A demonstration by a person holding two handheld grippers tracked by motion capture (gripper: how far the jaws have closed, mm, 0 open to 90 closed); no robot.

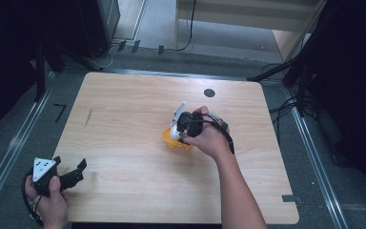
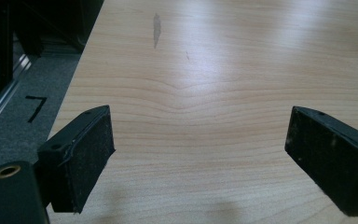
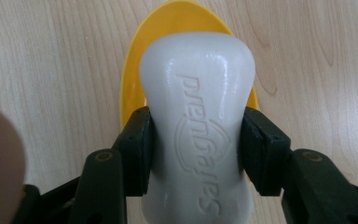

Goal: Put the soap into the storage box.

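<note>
At mid-table, the right gripper point(image 3: 193, 140) clamps a white soap bar point(image 3: 196, 126) directly over a yellow dish point(image 3: 133, 93), so the pickup looks done and the setting-down remains. The left gripper point(image 2: 198, 158) idles at the near left corner, jaws spread and empty.

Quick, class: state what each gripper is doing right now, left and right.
Left gripper: open, nothing between its jaws, over the bare table.
Right gripper: shut on the white soap bar, above the yellow dish.
</note>
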